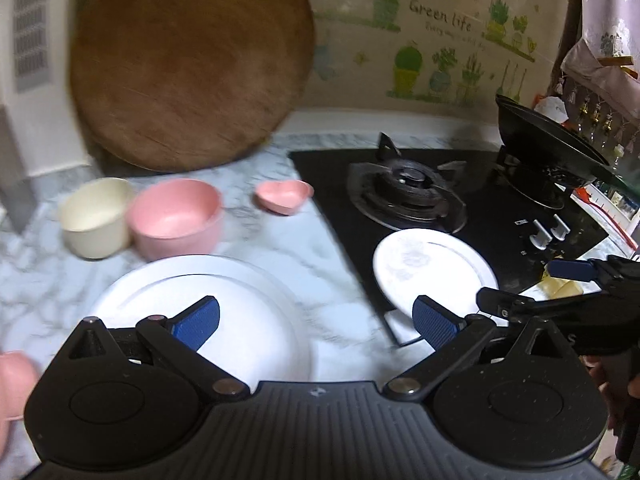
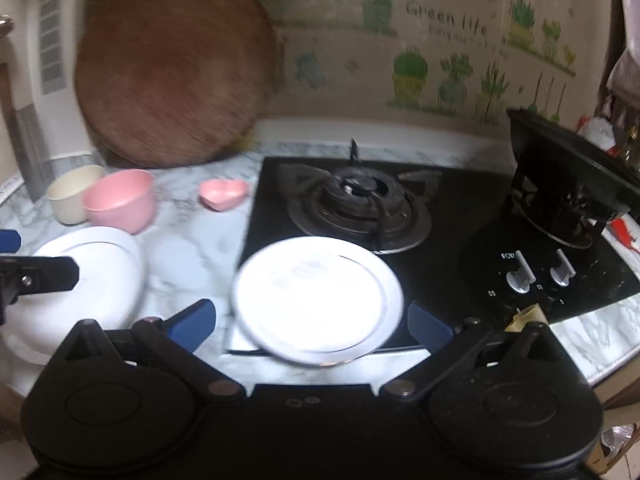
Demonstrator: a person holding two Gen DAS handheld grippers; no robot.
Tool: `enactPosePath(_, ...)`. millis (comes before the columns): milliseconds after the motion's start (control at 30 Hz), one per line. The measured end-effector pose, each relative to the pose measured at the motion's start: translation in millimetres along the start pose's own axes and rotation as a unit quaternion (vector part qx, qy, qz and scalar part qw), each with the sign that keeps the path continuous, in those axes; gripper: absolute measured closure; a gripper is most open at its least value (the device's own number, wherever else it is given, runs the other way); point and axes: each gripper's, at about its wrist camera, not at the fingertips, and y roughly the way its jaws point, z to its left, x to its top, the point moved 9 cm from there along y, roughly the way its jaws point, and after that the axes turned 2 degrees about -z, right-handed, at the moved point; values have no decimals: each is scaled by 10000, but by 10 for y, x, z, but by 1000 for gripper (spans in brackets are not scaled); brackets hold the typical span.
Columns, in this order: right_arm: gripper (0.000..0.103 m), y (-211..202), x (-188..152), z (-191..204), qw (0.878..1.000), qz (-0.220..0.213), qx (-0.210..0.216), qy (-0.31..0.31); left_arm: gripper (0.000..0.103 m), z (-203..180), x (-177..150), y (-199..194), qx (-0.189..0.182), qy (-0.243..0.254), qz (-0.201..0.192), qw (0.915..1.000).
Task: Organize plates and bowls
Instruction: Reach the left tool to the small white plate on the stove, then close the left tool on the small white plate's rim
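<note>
A large white plate (image 1: 192, 312) lies on the marble counter (image 1: 320, 248), just under my open left gripper (image 1: 316, 316); its left pad hangs over the plate. A smaller white plate (image 2: 316, 300) rests on the front left corner of the black hob (image 2: 460, 248), between the spread fingers of my open right gripper (image 2: 312, 322), which holds nothing. Behind the large plate stand a pink bowl (image 1: 176, 220) and a cream bowl (image 1: 96, 216), touching. A pink heart-shaped dish (image 1: 284, 196) sits alone further right. The right gripper (image 1: 532, 286) shows beside the small plate (image 1: 432, 268).
A round wooden board (image 1: 188, 64) leans on the back wall behind the bowls. The hob has a bare burner (image 1: 408, 192), a black wok (image 1: 552, 140) on the right burner, and two knobs (image 2: 540, 276). A pink object (image 1: 12, 380) sits at the near left edge.
</note>
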Motion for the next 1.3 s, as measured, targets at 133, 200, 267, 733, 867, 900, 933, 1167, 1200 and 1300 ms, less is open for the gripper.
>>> enactPosePath(133, 0, 301, 54, -332, 9995, 302, -11, -69, 0, -151, 30, 383, -51, -229, 283, 9993)
enactPosePath(200, 1, 445, 62, -454, 9990, 446, 69, -47, 1, -209, 37, 549, -134, -381, 386, 9984)
enactPosePath(267, 3, 571, 63, -537, 9979, 571, 291, 27, 7, -238, 35, 693, -204, -544, 535, 9969)
enactPosePath(733, 36, 884, 49, -801, 9871, 1183, 1017, 373, 54, -349, -60, 1104, -728, -1150, 1026, 9854)
enactPosePath(867, 52, 895, 20, -804, 9856, 1229, 1133, 244, 68, -414, -91, 1118, -842, -1096, 994, 9854)
enactPosePath(900, 54, 907, 15, -814, 9850, 1256, 1153, 266, 69, -431, -96, 1131, -864, -1084, 1014, 9851)
enactPosePath(933, 56, 926, 10, -817, 9843, 1287, 1171, 301, 70, -445, -96, 1143, -874, -1066, 1027, 9851)
enactPosePath(1167, 72, 993, -33, -847, 9804, 1453, 1235, 503, 75, -451, -93, 1238, -914, -1153, 1067, 9833)
enactPosePath(1200, 74, 1008, -34, -855, 9797, 1473, 1246, 554, 76, -450, -97, 1251, -907, -1160, 1076, 9832)
enactPosePath(1300, 79, 1044, -57, -875, 9765, 1570, 1298, 711, 82, -428, -117, 1296, -905, -1295, 1143, 9808)
